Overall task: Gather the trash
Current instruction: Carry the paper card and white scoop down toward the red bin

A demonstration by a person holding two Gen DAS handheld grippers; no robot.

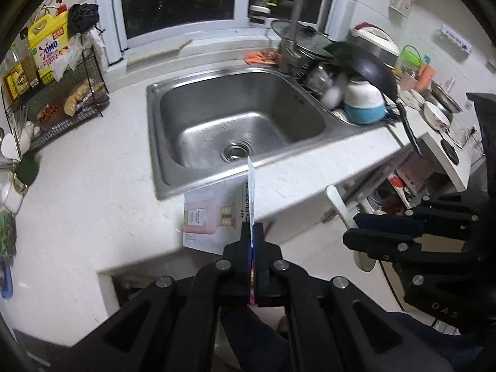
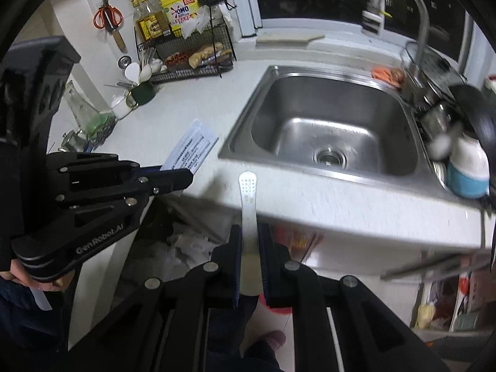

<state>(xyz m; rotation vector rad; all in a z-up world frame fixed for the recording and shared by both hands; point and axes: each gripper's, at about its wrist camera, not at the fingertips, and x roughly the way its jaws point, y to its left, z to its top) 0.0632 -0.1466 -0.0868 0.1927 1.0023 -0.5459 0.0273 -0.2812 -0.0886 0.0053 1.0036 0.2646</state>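
Gripping a thin printed packet edge-on, the left gripper hangs closed before the sink; the right gripper pinches a white plastic strip.

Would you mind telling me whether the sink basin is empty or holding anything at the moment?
Empty. The sink shows bare steel down to its drain, with no dishes or standing water; the cookware is stacked beside it, not inside.

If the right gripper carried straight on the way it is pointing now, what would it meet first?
Probably the front edge of the white countertop, just ahead of the sink. The right gripper, shut on a white plastic strip, aims there, though depth is unclear.
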